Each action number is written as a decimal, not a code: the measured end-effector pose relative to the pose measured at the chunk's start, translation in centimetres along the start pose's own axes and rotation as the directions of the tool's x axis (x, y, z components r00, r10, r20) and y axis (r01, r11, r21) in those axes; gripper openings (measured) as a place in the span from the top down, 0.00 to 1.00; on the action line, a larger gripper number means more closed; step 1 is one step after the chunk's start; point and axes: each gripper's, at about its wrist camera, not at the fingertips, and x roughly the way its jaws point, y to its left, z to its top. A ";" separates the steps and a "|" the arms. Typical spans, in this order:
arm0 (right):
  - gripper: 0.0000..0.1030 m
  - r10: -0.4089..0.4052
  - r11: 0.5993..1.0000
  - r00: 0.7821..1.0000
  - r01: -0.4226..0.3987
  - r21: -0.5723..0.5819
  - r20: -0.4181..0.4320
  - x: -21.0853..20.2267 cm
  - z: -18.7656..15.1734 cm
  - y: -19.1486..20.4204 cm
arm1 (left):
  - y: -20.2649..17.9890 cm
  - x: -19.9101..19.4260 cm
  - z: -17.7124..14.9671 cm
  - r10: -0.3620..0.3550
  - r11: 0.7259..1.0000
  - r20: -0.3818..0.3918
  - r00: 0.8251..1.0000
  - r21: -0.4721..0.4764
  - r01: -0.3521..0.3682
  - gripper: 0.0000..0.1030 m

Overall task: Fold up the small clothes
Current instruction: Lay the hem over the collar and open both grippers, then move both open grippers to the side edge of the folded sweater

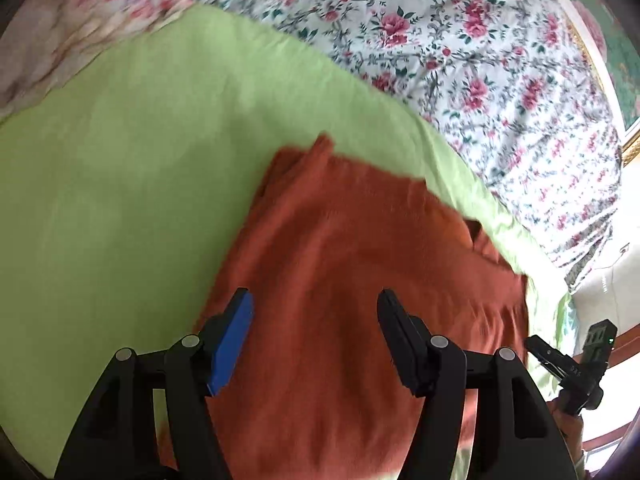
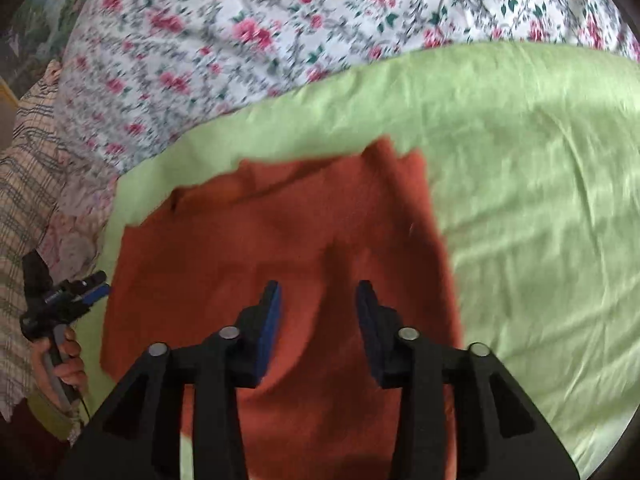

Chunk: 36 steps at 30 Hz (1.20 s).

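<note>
Far to the left, a checked cloth [image 2: 28, 168] lies bunched at the bed's edge, beside a person's hand [image 2: 60, 360] wrapped round the handle of the left gripper [image 1: 316, 304]. Its fingers [image 1: 234, 336] stand released, well apart, with nothing clamped between them; they hang over the rust-orange garment [image 1: 340, 280] without pressing it.

The garment lies flat in the middle of a pale green sheet [image 1: 120, 200], which is spread over the bed. The garment's far edge is uneven, with a small flap sticking up and a fold line running across near the top. Green sheet shows bare on both sides of it, a narrow strip toward the left gripper and a broad, slightly creased stretch to the right [image 2: 540, 200].

The right gripper [image 2: 318, 300] hovers over the garment's near half. Its fingers [image 2: 270, 320] are parted too, a narrower gap than the other pair, and hold nothing; orange cloth shows through the gap.

Beyond the sheet, a white bedspread with pink roses [image 2: 280, 20] covers the rest of the bed. Nothing lies on top of the garment, and I see no containers.
</note>
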 end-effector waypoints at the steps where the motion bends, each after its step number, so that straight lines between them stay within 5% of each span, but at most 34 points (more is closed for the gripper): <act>1: 0.53 0.009 1.000 1.000 -0.009 -0.001 -0.007 -0.3 -0.7 0.5 | 0.4 -1.1 -1.5 -0.006 1.000 -0.004 1.000 -0.016 0.006 0.35; 16: 0.37 0.050 0.999 0.990 -0.049 0.006 -0.133 -1.3 -8.8 7.5 | 3.5 -8.0 -13.7 -0.101 0.991 -0.069 0.992 -0.094 0.094 0.28; 26: 0.30 0.043 0.999 0.983 -0.041 0.016 -0.180 -1.1 -10.2 9.1 | 4.0 -7.5 -16.0 -0.123 0.984 -0.097 0.988 -0.143 0.108 0.25; 36: 0.28 0.043 0.999 0.989 -0.041 0.017 -0.139 -2.6 -9.9 8.8 | 5.2 -3.9 -15.3 -0.117 0.961 -0.093 0.989 -0.262 0.089 0.21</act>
